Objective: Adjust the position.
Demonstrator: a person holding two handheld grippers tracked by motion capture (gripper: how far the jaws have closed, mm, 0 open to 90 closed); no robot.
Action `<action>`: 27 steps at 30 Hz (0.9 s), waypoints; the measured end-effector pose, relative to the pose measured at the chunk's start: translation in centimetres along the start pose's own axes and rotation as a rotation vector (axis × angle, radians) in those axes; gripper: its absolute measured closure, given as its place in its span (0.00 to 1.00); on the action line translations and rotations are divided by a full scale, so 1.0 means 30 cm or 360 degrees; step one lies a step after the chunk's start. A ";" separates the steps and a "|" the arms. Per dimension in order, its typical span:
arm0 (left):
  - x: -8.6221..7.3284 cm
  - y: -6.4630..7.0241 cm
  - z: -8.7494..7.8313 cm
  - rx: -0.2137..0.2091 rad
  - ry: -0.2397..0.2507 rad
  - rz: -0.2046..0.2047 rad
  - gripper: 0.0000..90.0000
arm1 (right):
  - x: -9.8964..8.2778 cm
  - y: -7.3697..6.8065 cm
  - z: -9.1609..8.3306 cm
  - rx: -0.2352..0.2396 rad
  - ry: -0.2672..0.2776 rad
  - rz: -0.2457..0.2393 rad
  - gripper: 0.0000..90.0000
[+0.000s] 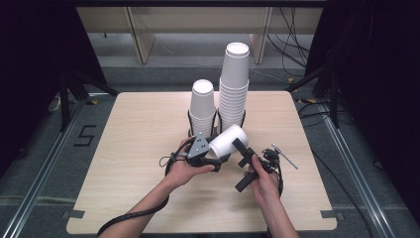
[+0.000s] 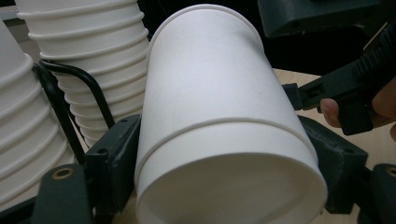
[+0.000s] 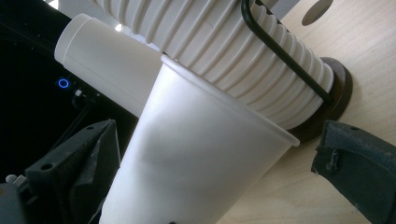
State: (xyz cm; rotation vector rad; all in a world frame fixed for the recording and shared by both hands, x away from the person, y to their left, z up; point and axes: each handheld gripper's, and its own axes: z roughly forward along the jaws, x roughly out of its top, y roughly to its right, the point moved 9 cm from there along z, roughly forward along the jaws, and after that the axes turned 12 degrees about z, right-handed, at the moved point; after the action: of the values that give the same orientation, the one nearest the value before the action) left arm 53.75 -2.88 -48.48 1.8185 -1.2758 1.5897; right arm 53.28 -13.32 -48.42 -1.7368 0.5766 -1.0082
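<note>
Hands come in from the near edge of the wooden table (image 1: 138,148), each carrying a gripper. The left gripper (image 1: 214,159) holds a white paper cup (image 1: 228,140) tipped on its side above the middle of the table; in the left gripper view its two black jaws press on either flank of the cup (image 2: 219,121), near the closed bottom end, which faces that camera. The right gripper (image 1: 241,148) meets the same cup from the other side — in the right gripper view the cup's (image 3: 187,158) narrow end lies between the jaws with the rolled rim pointing away; the left jaw sits close against the cup wall, the right jaw stands clear of it over bare wood, so this gripper looks spread rather than clamped. Just beyond the held cup stand two stacks of nested white cups in black wire holders: the short stack (image 1: 203,108) on the left, the tall stack (image 1: 234,84) on the right, side by side — the tall stack's dark round base (image 3: 338,100) rests on the tabletop.
</note>
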 end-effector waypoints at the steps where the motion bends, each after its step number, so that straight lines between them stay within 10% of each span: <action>1: 0.000 0.001 0.000 -0.0001 -0.0005 0.0006 0.24 | -0.004 -0.001 0.001 -0.0009 -0.0006 0.0035 0.01; 27: -0.005 0.025 0.019 0.0002 -0.0007 0.0033 0.24 | -0.058 0.003 0.040 -0.0023 -0.0086 0.0287 0.04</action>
State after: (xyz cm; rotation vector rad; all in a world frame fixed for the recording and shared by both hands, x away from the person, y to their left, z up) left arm 53.47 -3.64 -48.97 1.8159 -1.2996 1.5987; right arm 53.37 -11.40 -49.30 -1.6863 0.6941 -0.8302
